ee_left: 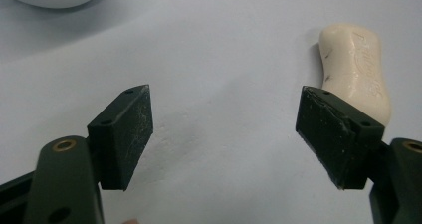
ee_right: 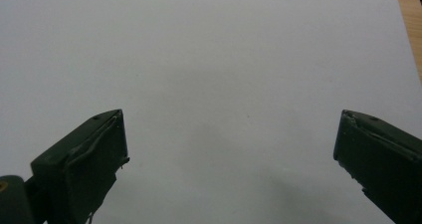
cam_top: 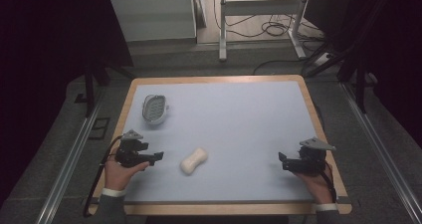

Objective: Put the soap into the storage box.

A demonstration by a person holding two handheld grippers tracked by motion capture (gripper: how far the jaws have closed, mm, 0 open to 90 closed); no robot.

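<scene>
I see my left hand (cam_top: 118, 170) coming in over the table's near edge toward its left corner, wrist low, holding the left gripper (cam_top: 158, 156) level and aimed across the table (cam_top: 249, 114) toward its right edge. In the left gripper view its jaws stand spread wide with bare mat between them. The bar of soap (cam_top: 194, 161) lies flat near the near edge, a little left of the middle, just beside the left gripper's tips; in the left gripper view it sits past the right-hand jaw, not touched.

My right hand (cam_top: 313, 176) rests close to the near right corner, holding the right gripper (cam_top: 282, 159) pointed back toward the left edge. Its jaws are also spread apart over empty mat.

A white soap dish (cam_top: 154, 108) sits toward the far left corner, well apart from the soap.
</scene>
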